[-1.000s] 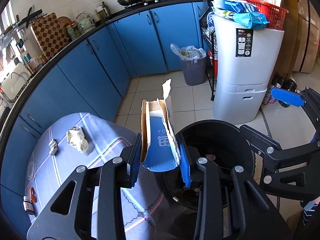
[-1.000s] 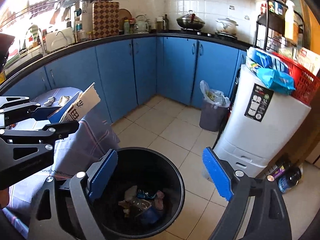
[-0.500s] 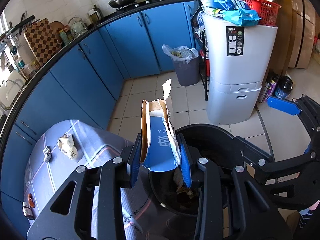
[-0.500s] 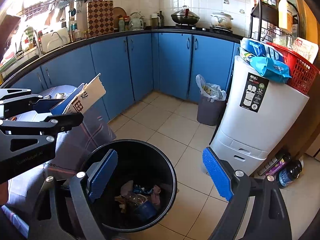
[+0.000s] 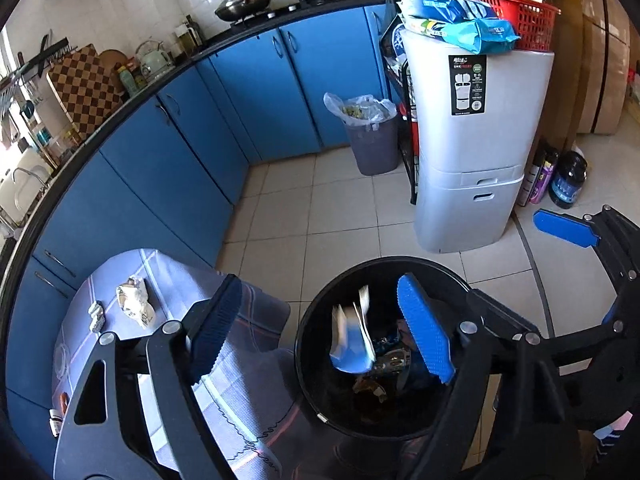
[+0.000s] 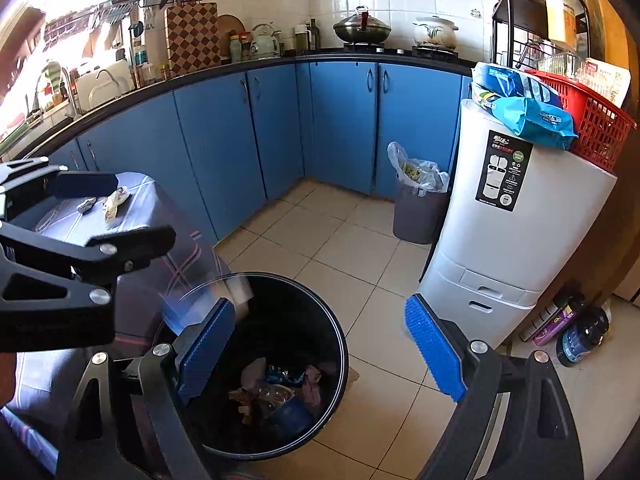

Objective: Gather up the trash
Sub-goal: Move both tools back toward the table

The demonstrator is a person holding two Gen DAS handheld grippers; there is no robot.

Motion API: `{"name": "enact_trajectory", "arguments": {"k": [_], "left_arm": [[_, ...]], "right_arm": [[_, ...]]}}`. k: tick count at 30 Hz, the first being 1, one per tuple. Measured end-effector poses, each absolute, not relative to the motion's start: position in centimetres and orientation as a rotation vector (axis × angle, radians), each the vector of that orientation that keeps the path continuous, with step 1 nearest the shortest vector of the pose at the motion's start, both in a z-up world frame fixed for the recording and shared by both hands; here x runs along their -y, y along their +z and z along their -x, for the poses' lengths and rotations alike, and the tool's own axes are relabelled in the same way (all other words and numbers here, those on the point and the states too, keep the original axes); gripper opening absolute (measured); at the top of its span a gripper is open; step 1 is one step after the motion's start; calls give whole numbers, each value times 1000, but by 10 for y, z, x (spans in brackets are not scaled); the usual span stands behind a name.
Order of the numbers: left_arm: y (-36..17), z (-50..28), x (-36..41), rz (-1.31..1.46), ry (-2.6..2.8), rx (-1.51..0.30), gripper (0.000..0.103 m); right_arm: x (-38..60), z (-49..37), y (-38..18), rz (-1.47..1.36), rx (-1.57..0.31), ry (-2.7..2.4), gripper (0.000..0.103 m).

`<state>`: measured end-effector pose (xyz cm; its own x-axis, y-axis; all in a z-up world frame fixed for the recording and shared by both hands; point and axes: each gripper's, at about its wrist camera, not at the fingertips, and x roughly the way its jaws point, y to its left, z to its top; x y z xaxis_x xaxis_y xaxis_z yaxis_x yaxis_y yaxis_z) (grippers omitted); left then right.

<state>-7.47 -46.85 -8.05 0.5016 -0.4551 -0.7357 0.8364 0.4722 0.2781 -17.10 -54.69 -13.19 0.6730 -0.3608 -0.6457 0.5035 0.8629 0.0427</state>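
Note:
My left gripper is open and empty above the black trash bin. The torn blue and white carton is loose and blurred, falling into the bin; in the right wrist view it is a blur at the bin's rim. My right gripper is open and empty over the same bin, which holds several pieces of trash. A crumpled wrapper and a small silver piece lie on the table left of the bin.
Blue cabinets run along the back. A grey lined bin stands on the tiled floor beside a white unit with a red basket on top. Bottles stand on the floor at right.
My left gripper has opened and let go of the carton, which now drops into the black bin. The right gripper has stayed open over the bin.

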Motion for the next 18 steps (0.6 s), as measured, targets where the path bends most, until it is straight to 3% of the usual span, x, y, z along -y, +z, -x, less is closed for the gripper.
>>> {"name": "enact_trajectory", "arguments": {"k": [18], "left_arm": [[-67,57,438,-641,-834,-634,80]], "right_arm": [[517,150,-112,-168,-671,-471,85]]}}
